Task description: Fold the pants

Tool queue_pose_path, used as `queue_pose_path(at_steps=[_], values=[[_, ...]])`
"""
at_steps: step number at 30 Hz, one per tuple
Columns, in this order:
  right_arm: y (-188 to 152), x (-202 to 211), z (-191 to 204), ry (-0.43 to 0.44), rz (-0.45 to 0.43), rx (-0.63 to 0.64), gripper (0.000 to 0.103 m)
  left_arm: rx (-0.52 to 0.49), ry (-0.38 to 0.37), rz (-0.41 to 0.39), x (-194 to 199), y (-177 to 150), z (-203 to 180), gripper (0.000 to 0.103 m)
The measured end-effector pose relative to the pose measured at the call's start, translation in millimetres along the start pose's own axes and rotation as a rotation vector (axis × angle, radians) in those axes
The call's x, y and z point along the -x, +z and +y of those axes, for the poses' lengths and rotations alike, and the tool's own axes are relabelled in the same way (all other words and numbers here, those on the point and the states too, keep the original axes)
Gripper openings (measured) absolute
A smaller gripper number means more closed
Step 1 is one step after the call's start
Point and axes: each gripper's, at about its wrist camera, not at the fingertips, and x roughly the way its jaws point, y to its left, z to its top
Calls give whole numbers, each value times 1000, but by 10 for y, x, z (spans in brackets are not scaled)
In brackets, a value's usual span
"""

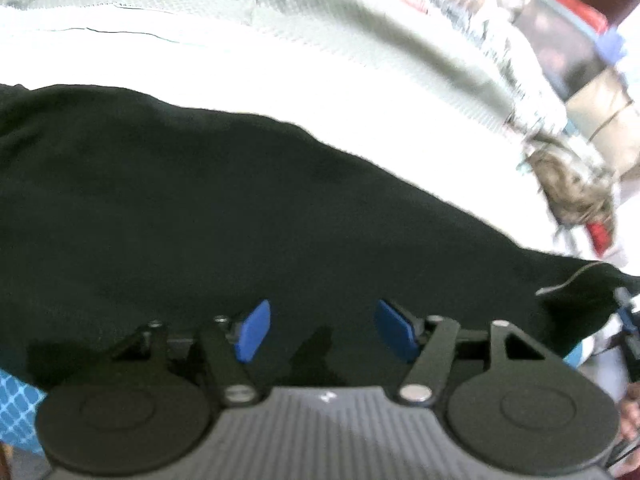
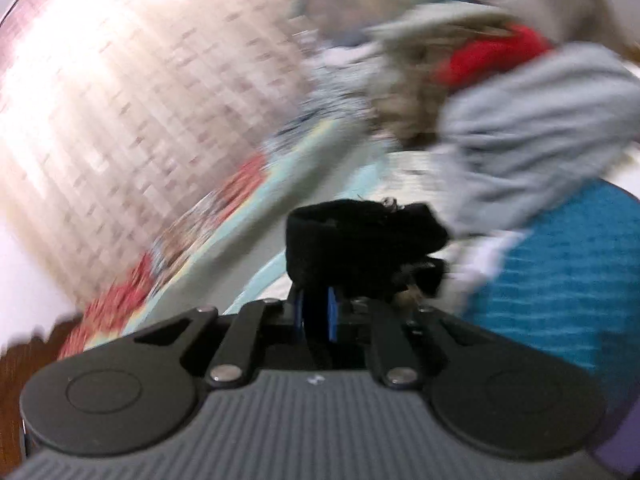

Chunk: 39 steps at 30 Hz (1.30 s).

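Black pants (image 1: 200,208) lie spread across a pale checked bedcover (image 1: 320,60) in the left wrist view. My left gripper (image 1: 320,330) hovers just over the dark cloth, its blue pads (image 1: 253,330) apart and nothing between them. At that view's right edge a corner of the pants (image 1: 580,292) is lifted, with the other gripper's blue tip beside it. In the blurred right wrist view my right gripper (image 2: 316,312) is shut on a bunched black edge of the pants (image 2: 360,248), raised above the bed.
A heap of clothes, grey (image 2: 528,128), tan and red (image 2: 492,56), lies at the right of the bed. A blue patterned cloth (image 2: 560,272) sits below it. Boxes and clutter (image 1: 576,48) stand past the bed's far right edge. A checked blanket (image 2: 140,120) fills the left.
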Motion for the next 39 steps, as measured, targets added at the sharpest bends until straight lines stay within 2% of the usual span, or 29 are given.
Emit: queue_pose_path(at_steps=[2, 5, 9, 11, 14, 15, 18, 20, 25, 26, 28, 29, 30, 32, 33, 34, 36, 39], values=[[-89, -150, 347, 59, 49, 73, 14, 46, -55, -11, 46, 50, 87, 76], [-307, -399, 811, 141, 128, 172, 14, 96, -112, -4, 40, 116, 198, 78], [-803, -791, 1299, 223, 299, 251, 14, 140, -158, 16, -10, 155, 342, 90], [-1111, -1000, 1449, 233, 395, 306, 15, 172, -168, 47, -119, 124, 391, 90], [-1581, -1264, 1494, 188, 589, 421, 32, 197, -135, 101, -345, 19, 406, 90], [-1616, -1240, 1457, 207, 614, 408, 34, 196, -135, 104, -361, -27, 420, 90], [-1371, -1030, 1369, 267, 569, 359, 45, 176, -147, 90, -294, -63, 414, 94], [-1160, -858, 1296, 265, 493, 347, 46, 182, -155, 92, -272, -53, 427, 98], [-685, -510, 803, 112, 321, 242, 46, 125, -140, 99, -385, -7, 192, 100], [-640, -446, 697, 83, 301, 211, 47, 91, -125, 96, -441, 16, 85, 98], [-580, -365, 474, 21, 286, 138, 47, -5, -65, 84, -479, -6, -79, 67], [-558, -358, 369, -8, 287, 100, 47, -74, 14, 78, -513, -22, -186, 38], [-586, -367, 316, -30, 292, 82, 45, -110, 51, 77, -535, -35, -234, 33], [-626, -398, 261, -77, 317, 72, 33, -90, 43, 62, -486, -34, -220, 20], [-662, -409, 261, -86, 335, 80, 23, -68, 33, 53, -428, -21, -191, 18], [-683, -433, 310, -82, 345, 93, 21, -48, 23, 36, -354, -10, -159, 17], [-714, -437, 478, -57, 344, 148, 19, -41, 38, -15, -186, -28, -96, 16], [-742, -403, 682, -24, 319, 249, 19, -55, 123, -72, -30, -89, 5, 17]])
